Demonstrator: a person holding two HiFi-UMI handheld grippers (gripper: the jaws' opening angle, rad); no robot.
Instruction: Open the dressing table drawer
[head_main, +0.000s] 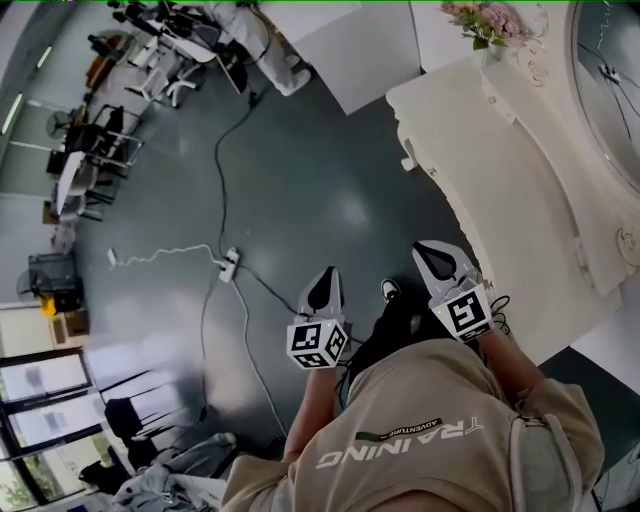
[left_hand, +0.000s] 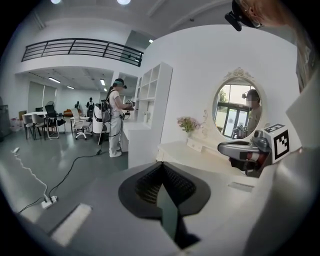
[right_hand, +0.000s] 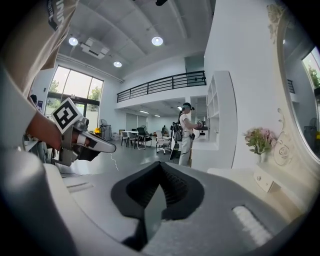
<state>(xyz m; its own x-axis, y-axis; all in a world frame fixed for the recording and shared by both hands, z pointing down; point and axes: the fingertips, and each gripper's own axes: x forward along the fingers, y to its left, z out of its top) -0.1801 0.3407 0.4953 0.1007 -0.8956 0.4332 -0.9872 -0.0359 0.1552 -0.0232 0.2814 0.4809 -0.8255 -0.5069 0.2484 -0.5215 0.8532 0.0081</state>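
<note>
The white dressing table (head_main: 500, 190) stands at the right, with its small knobbed drawer (right_hand: 266, 181) on the far tabletop, well apart from both grippers. The left gripper (head_main: 323, 280) and right gripper (head_main: 432, 255) are near the person, jaws pressed together and empty. If they arrive closed, they would likely knock the knob rather than grasp it.

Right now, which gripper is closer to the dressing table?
The right gripper: in the head view it sits just beside the front edge of the cream dressing table, while the left gripper hangs over the grey floor, farther from it.
</note>
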